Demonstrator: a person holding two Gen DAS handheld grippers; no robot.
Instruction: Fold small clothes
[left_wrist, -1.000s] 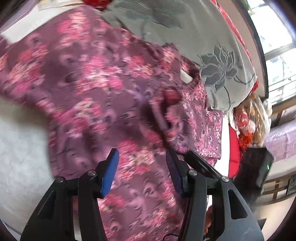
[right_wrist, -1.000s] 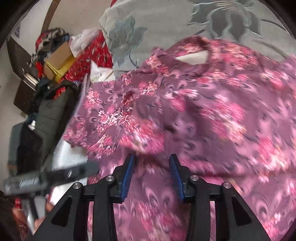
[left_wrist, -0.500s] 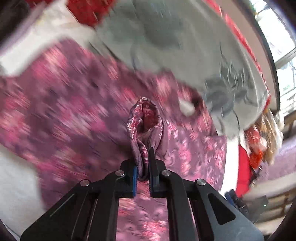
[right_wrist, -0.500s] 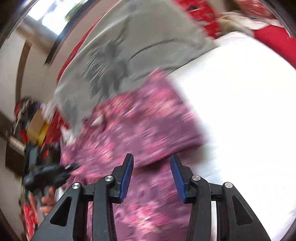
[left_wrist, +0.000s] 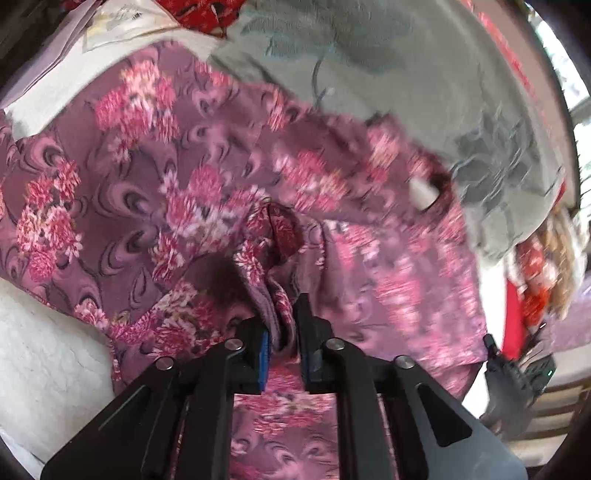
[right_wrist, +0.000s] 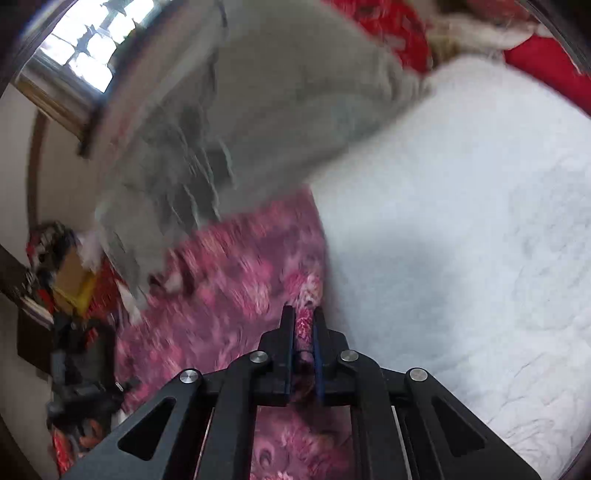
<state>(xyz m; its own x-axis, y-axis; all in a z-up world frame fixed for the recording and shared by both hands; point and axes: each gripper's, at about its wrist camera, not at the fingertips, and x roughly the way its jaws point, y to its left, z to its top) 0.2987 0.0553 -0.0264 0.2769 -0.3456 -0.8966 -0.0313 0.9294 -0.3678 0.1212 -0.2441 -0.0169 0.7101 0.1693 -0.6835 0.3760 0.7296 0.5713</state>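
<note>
Both sets of fingers pinch the garment (left_wrist: 192, 192): left gripper (left_wrist: 283, 341) a bunched fold, right gripper (right_wrist: 303, 332) the hem edge beside the bed (right_wrist: 461, 229), ready to fold

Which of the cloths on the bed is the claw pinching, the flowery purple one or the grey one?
The purple flowery garment. The left claw is shut on a bunched fold of it, while the grey flower-print blanket lies untouched behind it.
</note>
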